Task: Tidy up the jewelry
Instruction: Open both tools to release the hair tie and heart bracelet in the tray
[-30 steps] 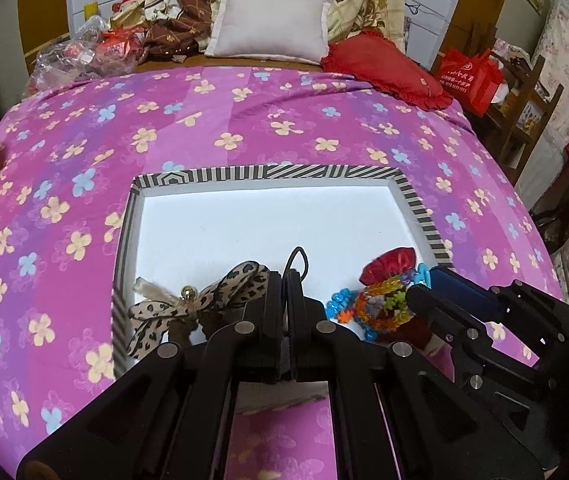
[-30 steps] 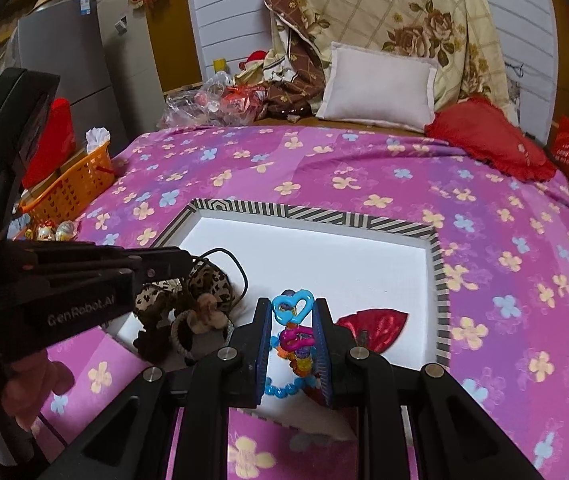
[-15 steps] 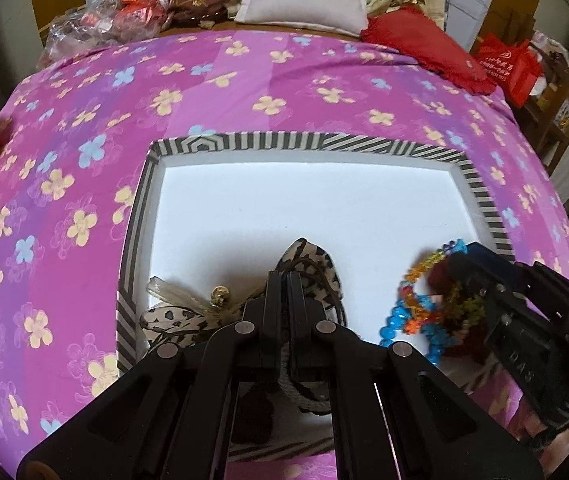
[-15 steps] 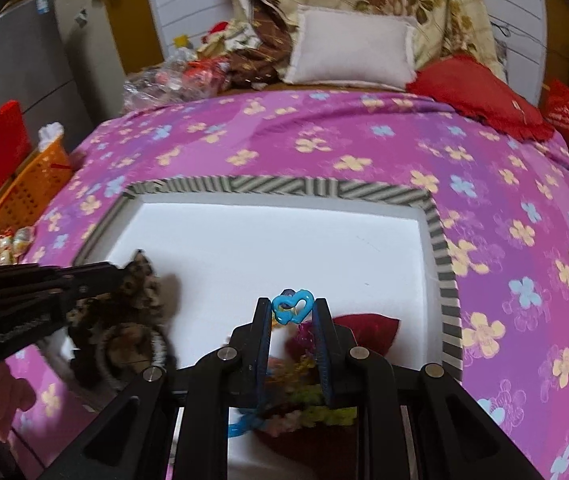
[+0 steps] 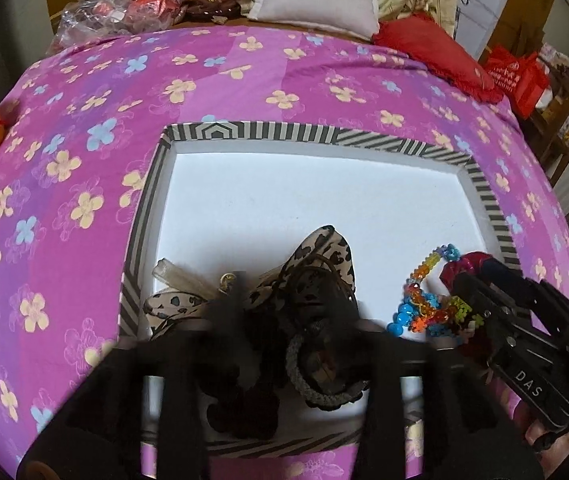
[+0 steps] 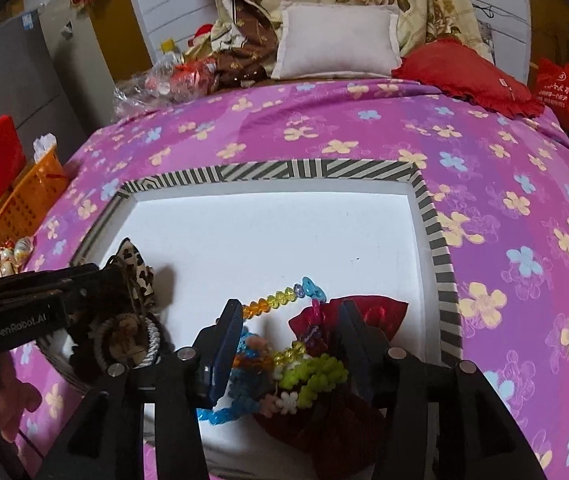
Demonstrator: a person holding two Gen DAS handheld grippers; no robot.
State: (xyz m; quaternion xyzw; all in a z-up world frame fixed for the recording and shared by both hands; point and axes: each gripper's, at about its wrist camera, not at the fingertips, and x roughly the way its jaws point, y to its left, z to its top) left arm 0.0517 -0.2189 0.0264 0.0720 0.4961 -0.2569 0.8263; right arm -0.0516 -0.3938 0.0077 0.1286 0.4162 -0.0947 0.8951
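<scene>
two grippers hang over the tray on the bed, jaws just opened: left gripper straddling the bow, right gripper straddling the beads, both lying loose.

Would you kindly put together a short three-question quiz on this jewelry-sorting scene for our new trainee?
1. True or false: the leopard-print bow lies inside the striped tray.
2. Which item lies between the fingers of the right gripper?
A. an orange basket
B. a colourful bead bracelet
C. a white pillow
3. Fill in: the tray rests on a ______ flowered bedspread.

Key
1. True. It lies at the tray's near edge, in front of the left gripper, whose jaws have just been opening.
2. B. The bead bracelet lies on the tray floor, partly over a red pouch; the jaws have just been opening around it.
3. Pink.
</scene>
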